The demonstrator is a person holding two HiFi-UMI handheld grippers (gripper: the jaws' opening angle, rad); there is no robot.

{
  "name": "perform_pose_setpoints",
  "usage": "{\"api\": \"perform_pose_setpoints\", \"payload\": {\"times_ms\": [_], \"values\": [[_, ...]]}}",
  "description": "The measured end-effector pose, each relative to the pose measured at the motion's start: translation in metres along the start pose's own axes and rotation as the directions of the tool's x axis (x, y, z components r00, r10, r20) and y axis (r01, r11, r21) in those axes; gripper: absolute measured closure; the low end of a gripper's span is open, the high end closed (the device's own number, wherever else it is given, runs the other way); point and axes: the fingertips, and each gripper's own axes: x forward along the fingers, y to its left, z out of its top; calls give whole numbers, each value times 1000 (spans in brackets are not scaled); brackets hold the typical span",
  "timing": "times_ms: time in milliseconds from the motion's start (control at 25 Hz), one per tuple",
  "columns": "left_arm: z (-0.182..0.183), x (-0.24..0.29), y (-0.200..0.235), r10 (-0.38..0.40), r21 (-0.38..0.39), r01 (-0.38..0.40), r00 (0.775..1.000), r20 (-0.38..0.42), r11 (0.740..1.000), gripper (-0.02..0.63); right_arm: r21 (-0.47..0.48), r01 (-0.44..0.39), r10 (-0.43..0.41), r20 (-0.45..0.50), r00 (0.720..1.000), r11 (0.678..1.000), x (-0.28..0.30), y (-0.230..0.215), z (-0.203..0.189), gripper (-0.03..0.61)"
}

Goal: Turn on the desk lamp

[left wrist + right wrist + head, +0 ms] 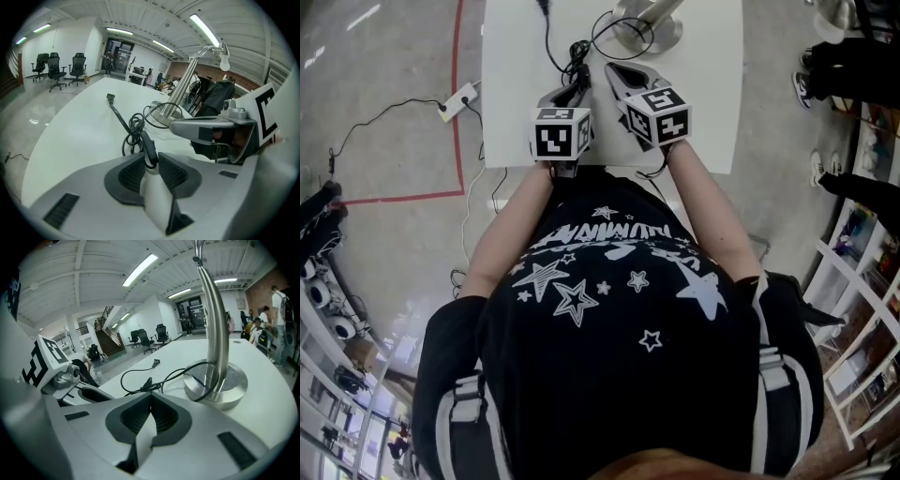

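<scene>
1. Lamp top is cut off: the right gripper view loses the desk lamp [213,333] above its bent steel stem, and the head view catches only its round base at the far edge of the white table [516,94].
2. The black cord [123,123] lies in tangled loops, and its course through them is hard to follow.
3. The left gripper [151,161] has its jaws narrowed onto the oblong black inline switch [149,145] on that cord. The pads press the switch's near end from both sides.
4. The lamp's base stands beyond the cord tangle, ahead and to the right of the left gripper.
5. The right gripper [150,397] has its jaws together with nothing between them. The lamp's base sits ahead and to the right of its tips, apart from them, with the cord curling round the stem.
</scene>
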Motion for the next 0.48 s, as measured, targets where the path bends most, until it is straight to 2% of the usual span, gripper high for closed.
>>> {"api": "perform_pose_setpoints", "payload": {"times_ms": [240, 280, 480], "values": [[0, -1, -2, -6, 3, 6, 1000, -11, 1000, 522, -28, -53, 52, -53, 997, 998, 9, 8, -10, 575], [0, -1, -2, -5, 3, 5, 1000, -12, 1000, 541, -34, -67, 64, -65, 996, 997, 10, 9, -11, 575], [1, -2, -2, -12, -3, 12, 1000, -19, 1000, 541, -54, -138, 130, -118, 984, 989, 17, 18, -18, 574]]}}
